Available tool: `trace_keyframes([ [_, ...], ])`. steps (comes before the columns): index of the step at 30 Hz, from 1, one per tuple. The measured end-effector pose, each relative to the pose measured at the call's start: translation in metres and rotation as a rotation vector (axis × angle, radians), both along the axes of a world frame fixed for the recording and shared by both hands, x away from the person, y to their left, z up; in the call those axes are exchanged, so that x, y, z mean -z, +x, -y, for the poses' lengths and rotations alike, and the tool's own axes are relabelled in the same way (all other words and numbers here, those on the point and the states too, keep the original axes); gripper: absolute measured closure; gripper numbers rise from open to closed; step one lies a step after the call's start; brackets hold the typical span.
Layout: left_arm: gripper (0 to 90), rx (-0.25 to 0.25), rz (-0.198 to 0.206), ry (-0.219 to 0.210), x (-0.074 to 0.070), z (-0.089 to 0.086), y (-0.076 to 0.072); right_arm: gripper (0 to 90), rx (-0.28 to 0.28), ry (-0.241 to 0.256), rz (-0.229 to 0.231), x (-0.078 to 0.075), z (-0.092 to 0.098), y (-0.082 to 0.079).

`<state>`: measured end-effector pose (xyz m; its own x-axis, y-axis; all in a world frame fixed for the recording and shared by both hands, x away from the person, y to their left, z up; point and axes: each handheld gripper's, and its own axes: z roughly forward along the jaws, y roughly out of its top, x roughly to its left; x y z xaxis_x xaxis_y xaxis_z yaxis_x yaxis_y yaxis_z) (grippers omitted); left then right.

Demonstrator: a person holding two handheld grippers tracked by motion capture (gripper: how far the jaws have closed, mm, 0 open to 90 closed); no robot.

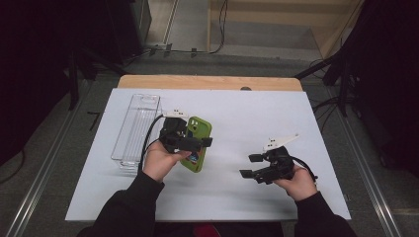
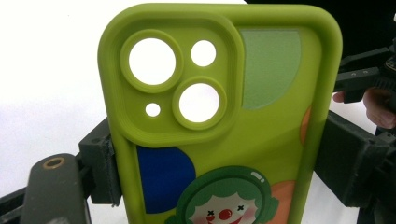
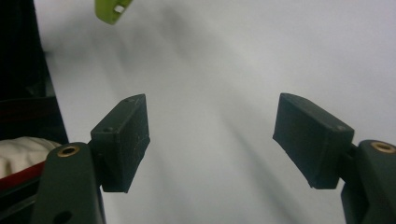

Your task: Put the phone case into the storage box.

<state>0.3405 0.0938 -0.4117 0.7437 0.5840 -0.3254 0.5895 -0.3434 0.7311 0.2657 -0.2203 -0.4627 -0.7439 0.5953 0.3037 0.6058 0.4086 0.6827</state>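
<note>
Item: lime-green phone case, soft-looking silicone type, held in the left tool above the white tabletop, left of centre and just beside a clear plastic bin that runs along the tabletop's left edge. The left tool's jaws press on the case's two long sides, about midway along its length; in the left gripper view the phone case shows a raised camera block with two large round openings and two small ones, a pale green patch at the upper right, a dark blue disc, orange patches at the right edge, and a cartoon clown face with green hair and a red nose. No phone appears to be inside, since white shows through the openings. The right tool hangs near the tabletop's front right, jaws set wide with nothing between them, well apart from the case. Handling note, as a judgement: the case is probably bound for the bin; keep the side grip level and gentle, since the walls likely flex, and lower it lengthwise between the bin's walls before releasing.
</note>
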Motion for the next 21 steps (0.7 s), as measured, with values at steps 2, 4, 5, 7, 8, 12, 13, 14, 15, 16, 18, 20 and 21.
trace_keyframes([
  [2, 17.6, 0.0, 0.0, -0.004, -0.001, -0.001, 0.0, 24.9, 0.011, -0.008, 0.007, 0.002, 0.003, -0.003],
  [4, 17.6, -0.003, 0.002, -0.007, -0.001, -0.001, 0.001, 24.9, 0.024, -0.01, 0.008, 0.004, 0.005, -0.006],
  [5, 17.6, -0.003, 0.004, -0.006, -0.001, -0.002, 0.001, 24.9, 0.026, -0.01, 0.009, 0.005, 0.006, -0.007],
  [7, 17.6, -0.005, 0.001, -0.007, -0.002, -0.003, 0.001, 24.9, 0.029, -0.013, 0.012, 0.008, 0.007, -0.009],
  [8, 17.6, -0.004, 0.0, -0.01, -0.002, -0.004, 0.001, 24.9, 0.032, -0.019, 0.011, 0.009, 0.008, -0.011],
  [12, 17.5, -0.003, 0.0, -0.011, -0.004, -0.006, 0.002, 24.9, 0.052, -0.034, 0.004, 0.013, 0.012, -0.015],
  [13, 17.6, -0.003, -0.003, -0.01, -0.004, -0.006, 0.002, 24.8, 0.054, -0.032, 0.005, 0.014, 0.013, -0.015],
  [14, 17.6, -0.001, -0.004, -0.008, -0.005, -0.007, 0.003, 24.8, 0.065, -0.038, 0.006, 0.015, 0.014, -0.016],
  [15, 17.5, -0.002, -0.005, -0.008, -0.005, -0.007, 0.003, 24.7, 0.071, -0.044, 0.002, 0.016, 0.015, -0.017],
  [16, 17.5, -0.002, -0.005, -0.009, -0.006, -0.007, 0.003, 24.7, 0.073, -0.045, 0.006, 0.017, 0.016, -0.018],
  [18, 17.5, 0.003, -0.007, -0.005, -0.007, -0.008, 0.003, 24.6, 0.091, -0.046, 0.001, 0.018, 0.017, -0.019],
  [20, 17.5, 0.003, -0.008, -0.005, -0.008, -0.009, 0.004, 24.5, 0.112, -0.05, 0.005, 0.019, 0.019, -0.019],
  [21, 17.5, 0.004, -0.008, -0.004, -0.008, -0.01, 0.004, 24.3, 0.127, -0.052, 0.001, 0.02, 0.02, -0.02],
])
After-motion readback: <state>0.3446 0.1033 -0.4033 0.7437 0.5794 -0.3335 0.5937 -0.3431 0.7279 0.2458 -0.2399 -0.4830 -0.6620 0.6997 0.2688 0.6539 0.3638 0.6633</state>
